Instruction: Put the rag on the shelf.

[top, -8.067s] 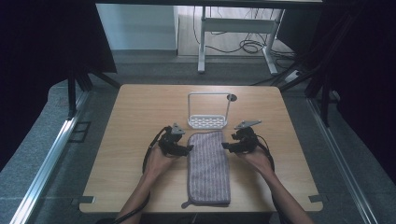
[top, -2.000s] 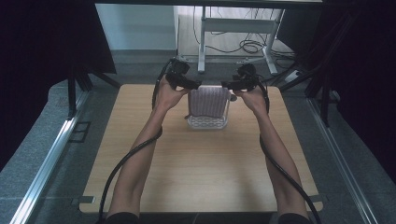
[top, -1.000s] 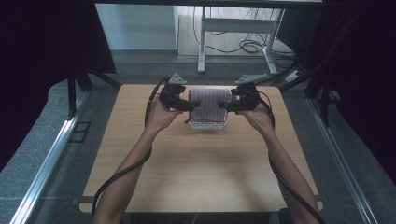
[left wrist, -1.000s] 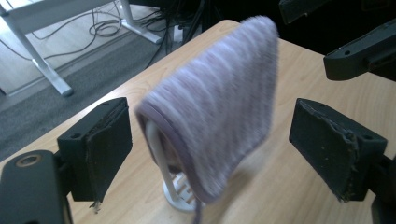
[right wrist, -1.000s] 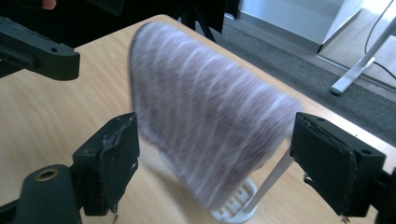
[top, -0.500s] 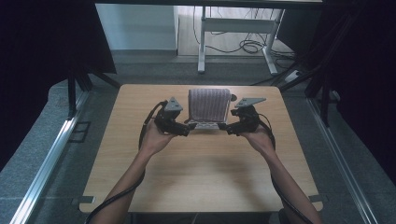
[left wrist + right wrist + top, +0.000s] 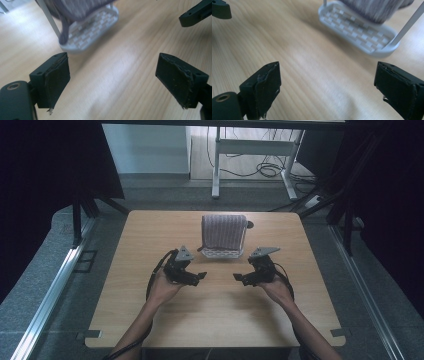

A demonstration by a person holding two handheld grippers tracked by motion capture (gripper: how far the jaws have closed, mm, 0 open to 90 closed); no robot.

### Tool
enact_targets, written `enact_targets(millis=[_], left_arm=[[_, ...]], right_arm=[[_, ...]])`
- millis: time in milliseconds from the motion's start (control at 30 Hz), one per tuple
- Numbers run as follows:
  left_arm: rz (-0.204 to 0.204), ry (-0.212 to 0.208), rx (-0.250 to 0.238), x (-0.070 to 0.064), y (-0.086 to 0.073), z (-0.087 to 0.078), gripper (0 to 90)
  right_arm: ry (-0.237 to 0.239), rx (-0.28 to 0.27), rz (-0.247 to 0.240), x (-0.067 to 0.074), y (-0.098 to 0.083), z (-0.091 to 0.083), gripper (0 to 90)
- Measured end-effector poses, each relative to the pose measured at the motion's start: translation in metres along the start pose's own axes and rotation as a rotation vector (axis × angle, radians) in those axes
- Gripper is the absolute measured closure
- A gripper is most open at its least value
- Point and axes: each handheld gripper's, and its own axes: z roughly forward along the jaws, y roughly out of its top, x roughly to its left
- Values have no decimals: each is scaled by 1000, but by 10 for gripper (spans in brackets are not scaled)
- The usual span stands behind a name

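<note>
Light wooden table (image 7: pixel 215 320), dim room around. Striped grey towel (image 7: pixel 223 231) draped over the small white rack (image 7: pixel 221 253) (looks done). Left gripper (image 7: pixel 196 276) and right gripper (image 7: pixel 241 278) near it, jaws wide apart, holding nothing.

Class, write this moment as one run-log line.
towel: draped over rack | left gripper: open, empty | right gripper: open, empty | both: above table

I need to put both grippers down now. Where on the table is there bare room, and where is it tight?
Bare wood lies along the near table edge and on both side strips beyond the left gripper and right gripper. It is tight at the far middle, where the towel drapes the white rack.
</note>
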Motion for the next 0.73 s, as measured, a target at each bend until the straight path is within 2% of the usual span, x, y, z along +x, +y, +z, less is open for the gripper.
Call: enact_targets(millis=[233, 367, 467, 533, 633, 733], left_arm=[[-16, -4, 39, -6, -25, 11, 121], [-41, -7, 54, -6, -39, 19, 121], [-28, 7, 96, -6, -46, 26, 121], [-34, -2, 123, -6, -50, 31, 121], [-54, -15, 129, -4, -50, 31, 126], [-56, -13, 131, -4, -50, 31, 125]], right_arm=[[0, 76, 1, 5, -26, 18, 52], [-16, 97, -6, 5, -36, 28, 36], [-40, 86, -29, 7, -40, 32, 11], [-44, 82, -40, 7, -41, 33, 0], [-43, 86, -46, 7, -41, 33, 0], [-45, 87, -46, 7, -41, 32, 0]])
